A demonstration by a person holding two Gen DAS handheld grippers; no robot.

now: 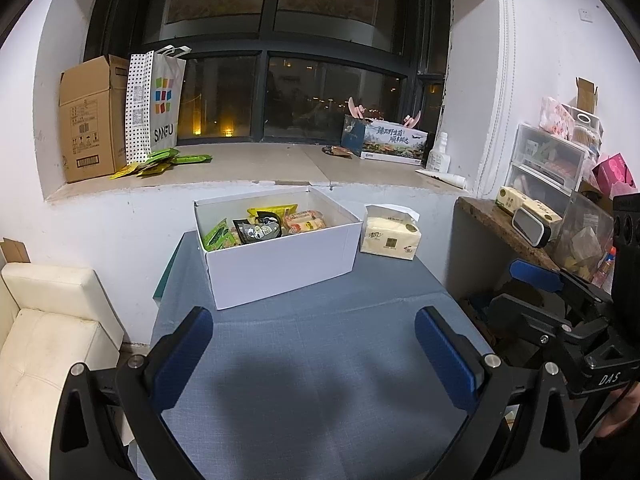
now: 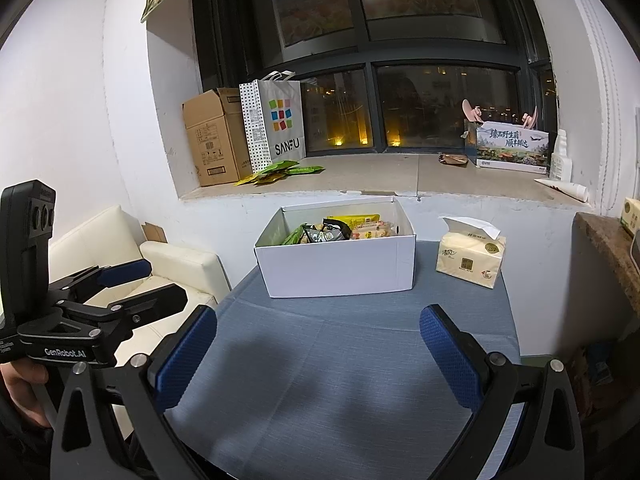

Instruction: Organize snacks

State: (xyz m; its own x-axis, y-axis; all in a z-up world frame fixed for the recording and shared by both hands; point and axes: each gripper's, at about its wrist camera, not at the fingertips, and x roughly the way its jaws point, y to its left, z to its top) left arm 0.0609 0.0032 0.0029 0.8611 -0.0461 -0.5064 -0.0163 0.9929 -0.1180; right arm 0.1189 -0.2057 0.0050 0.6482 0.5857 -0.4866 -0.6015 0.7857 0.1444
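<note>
Both tools wide apart, nothing held — between picks, it seems.

The box (image 1: 280, 256) sits at the far end of the table (image 1: 320, 360), snacks (image 1: 264, 226) already inside; the left tool (image 1: 314, 350) and right tool (image 2: 318, 350) hover over bare cloth. More packets (image 1: 160, 162) lie on the sill (probably next) — that calls for a long reach past the box.

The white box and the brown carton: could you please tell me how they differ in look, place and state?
The white box is plain, while the brown carton carries printed labels. The white box sits low and wide on the blue table; the carton stands taller on the windowsill. Snacks show inside the white box; the carton's contents are hidden. Both are open-topped boxes.
</note>
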